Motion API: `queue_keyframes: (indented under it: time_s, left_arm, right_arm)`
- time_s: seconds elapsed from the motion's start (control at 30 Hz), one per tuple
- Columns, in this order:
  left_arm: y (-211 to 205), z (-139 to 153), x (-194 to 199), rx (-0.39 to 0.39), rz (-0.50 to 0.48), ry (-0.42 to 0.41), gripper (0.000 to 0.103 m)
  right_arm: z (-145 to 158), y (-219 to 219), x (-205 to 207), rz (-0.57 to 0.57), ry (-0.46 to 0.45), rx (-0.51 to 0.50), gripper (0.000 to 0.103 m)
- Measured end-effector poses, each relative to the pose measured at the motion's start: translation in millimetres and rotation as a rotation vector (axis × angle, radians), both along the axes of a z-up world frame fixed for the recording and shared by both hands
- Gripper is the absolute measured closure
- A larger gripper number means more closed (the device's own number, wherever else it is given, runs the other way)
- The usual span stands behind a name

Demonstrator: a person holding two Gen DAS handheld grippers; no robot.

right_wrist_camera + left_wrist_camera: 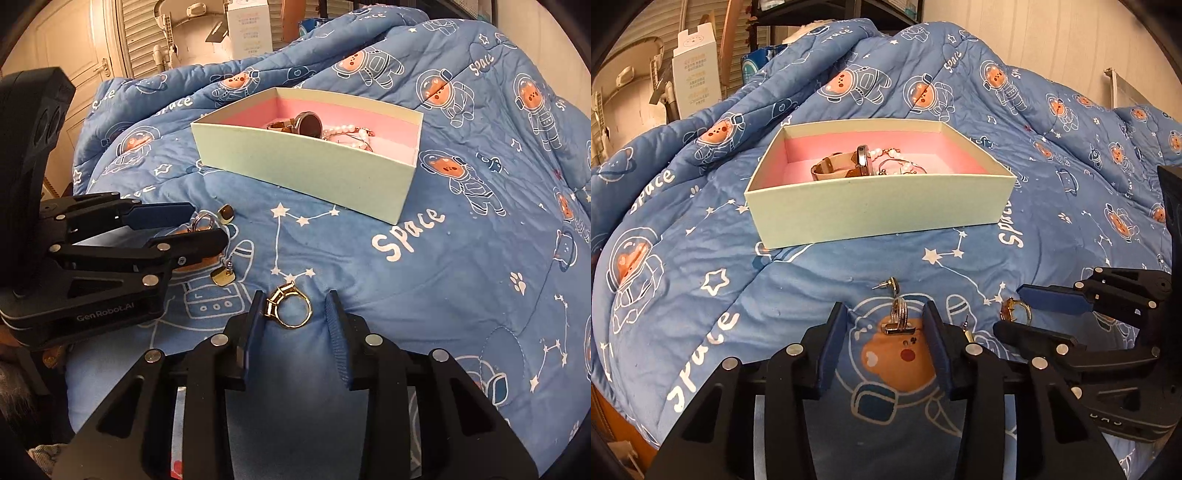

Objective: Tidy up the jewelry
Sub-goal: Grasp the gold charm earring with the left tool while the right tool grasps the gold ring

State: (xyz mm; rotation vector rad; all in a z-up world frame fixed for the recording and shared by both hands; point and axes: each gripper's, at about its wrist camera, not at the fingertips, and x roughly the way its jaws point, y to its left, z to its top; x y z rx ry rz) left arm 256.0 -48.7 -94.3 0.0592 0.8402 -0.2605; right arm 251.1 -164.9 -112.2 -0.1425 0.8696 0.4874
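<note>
Two rings lay on the quilt [701,229] short of the box [879,206]: our left gripper [888,325] straddled the silver ring [899,319], our right gripper [295,314] the gold ring [290,308], both apparently unclamped.

Left wrist view: box [879,206] at frame centre, on quilt [1052,166]. Watch [846,166] inside box, left of bracelets [901,162]. Below box, stud earring [888,286] on quilt; just below it, silver ring [899,319] between left gripper [888,321] fingers, apart from both. Second earring [967,332] just right of right finger. Gold ring [1015,310] at lower right, between right gripper [1027,308] fingers. Carton [696,74] upper left, behind quilt.
</note>
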Motion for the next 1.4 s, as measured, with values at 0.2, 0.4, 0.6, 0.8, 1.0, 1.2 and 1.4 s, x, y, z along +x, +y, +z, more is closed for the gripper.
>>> queue_keyframes:
  time_s: [0.2, 0.4, 0.6, 0.8, 1.0, 1.2, 1.4]
  left_arm:
    - [-4.0, -0.9, 4.9, 0.02, -0.001, 0.007, 0.077]
    - [3.0, -0.1, 0.7, -0.023, 0.016, 0.0, 0.086]
    - [5.0, 0.6, -3.9, -0.053, 0.015, -0.008, 0.088]
    - [7.1, -0.2, -14.3, -0.088, 0.019, -0.018, 0.088]
    - [9.8, -0.2, -24.2, -0.113, 0.031, -0.019, 0.088]
    - [12.1, 1.6, -31.5, -0.13, 0.035, -0.014, 0.088]
    - [12.6, 4.5, -35.9, -0.14, 0.034, -0.009, 0.088]
  right_arm:
    - [-0.5, -2.2, 1.5, -0.002, 0.007, 0.013, 0.069]
    - [-0.7, -1.8, 1.3, -0.002, 0.007, 0.014, 0.069]
    - [-1.0, -1.8, 1.5, -0.002, 0.009, 0.015, 0.069]
    - [-1.1, -2.0, 1.5, -0.002, 0.009, 0.016, 0.069]
    - [-1.1, -2.2, 1.5, -0.002, 0.009, 0.017, 0.069]
    - [-1.3, -1.6, 1.3, -0.002, 0.005, 0.012, 0.069]
    - [2.5, -2.0, -1.4, 0.0, -0.002, 0.014, 0.075]
